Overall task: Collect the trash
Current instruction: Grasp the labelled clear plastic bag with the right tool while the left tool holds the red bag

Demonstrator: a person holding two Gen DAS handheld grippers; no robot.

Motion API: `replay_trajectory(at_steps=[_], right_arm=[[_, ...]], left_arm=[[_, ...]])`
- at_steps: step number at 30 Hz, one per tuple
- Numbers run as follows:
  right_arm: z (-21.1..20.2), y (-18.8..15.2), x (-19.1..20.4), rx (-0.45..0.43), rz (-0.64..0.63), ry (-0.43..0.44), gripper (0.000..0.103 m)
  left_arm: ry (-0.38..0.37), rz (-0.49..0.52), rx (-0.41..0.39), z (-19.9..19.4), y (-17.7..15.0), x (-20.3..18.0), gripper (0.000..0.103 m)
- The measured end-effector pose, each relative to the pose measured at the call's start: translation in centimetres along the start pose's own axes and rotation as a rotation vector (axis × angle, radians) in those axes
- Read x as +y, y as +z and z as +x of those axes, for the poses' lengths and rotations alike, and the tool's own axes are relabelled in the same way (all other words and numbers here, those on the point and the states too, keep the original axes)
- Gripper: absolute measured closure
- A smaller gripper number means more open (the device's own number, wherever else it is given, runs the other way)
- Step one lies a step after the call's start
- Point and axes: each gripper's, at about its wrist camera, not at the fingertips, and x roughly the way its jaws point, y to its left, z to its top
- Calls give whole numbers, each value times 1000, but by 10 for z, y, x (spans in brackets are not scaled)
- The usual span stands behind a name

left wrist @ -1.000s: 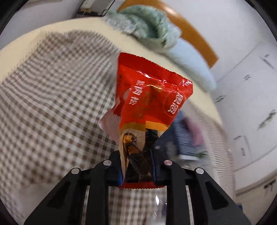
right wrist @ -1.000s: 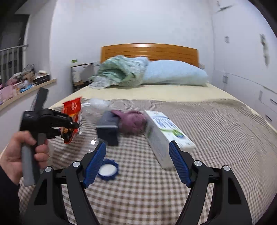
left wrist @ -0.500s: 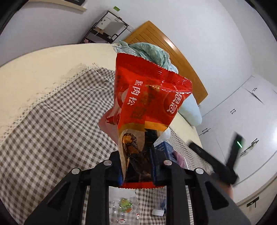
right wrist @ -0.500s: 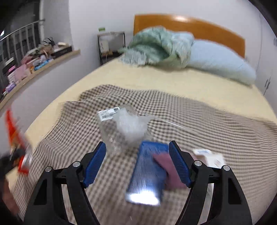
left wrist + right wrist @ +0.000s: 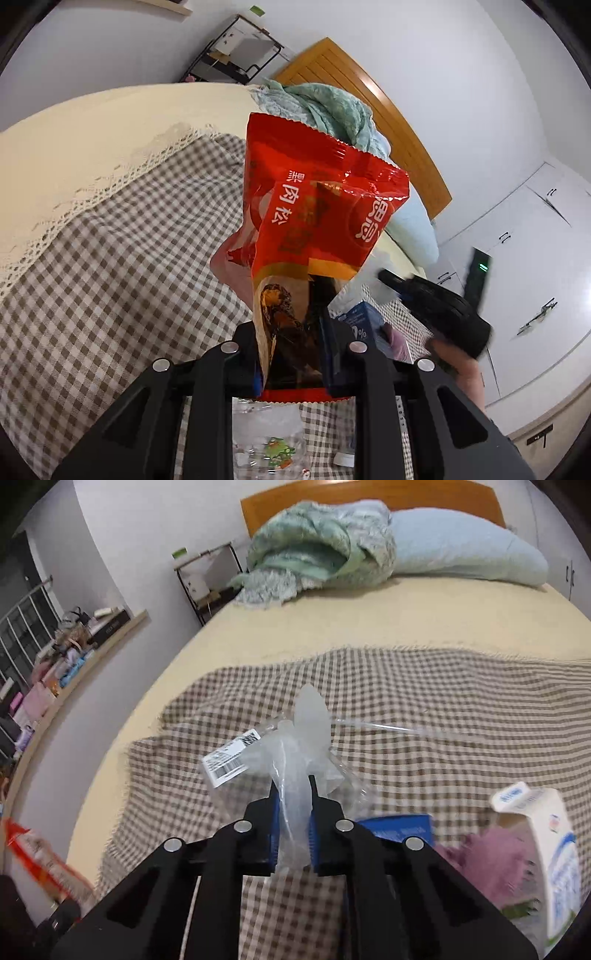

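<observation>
the clear plastic bag (image 5: pixel 295 760) in my right gripper (image 5: pixel 293 834) is about as light as trash gets: thin film, limp and crinkly, with no stiffness to push against, and slick enough that i judge it could slide out of a loose pinch. the best place to take it is where the film bunches into a thick twist, and that is where i have it, at the gathered neck, with the white barcode label (image 5: pixel 231 757) hanging off to the left. my right jaws have just been closing and now stand nearly together, the blue pads (image 5: pixel 274 832) pressing the bunched film between them. the bag rises from the pinch over the near part of the checked blanket (image 5: pixel 443 709); whether its lower folds touch the cloth i cannot tell.

my left gripper (image 5: pixel 291 354) pinches the red snack wrapper (image 5: pixel 314 221) at its bottom end, jaws narrowed onto it, the wrapper standing up in front of the camera. it is foil-like, light, a little stiffer than the bag, and holds its shape.

on the blanket to the right of the bag lie a blue box (image 5: pixel 399 829), a purple wad (image 5: pixel 491 856) and a white carton (image 5: pixel 546 856). the carton looks stiff but easy to crush, so i would take it across its flat sides.
</observation>
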Motion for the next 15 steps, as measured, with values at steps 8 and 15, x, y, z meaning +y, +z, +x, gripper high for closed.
replay_trajectory(at_steps=[8, 15], right_arm=[[-175, -35, -31, -101, 3, 8, 93], [-356, -126, -73, -171, -67, -57, 93]], left_arm=[[-33, 129, -25, -40, -22, -76, 83], [-169, 292, 53, -103, -97, -159, 83]])
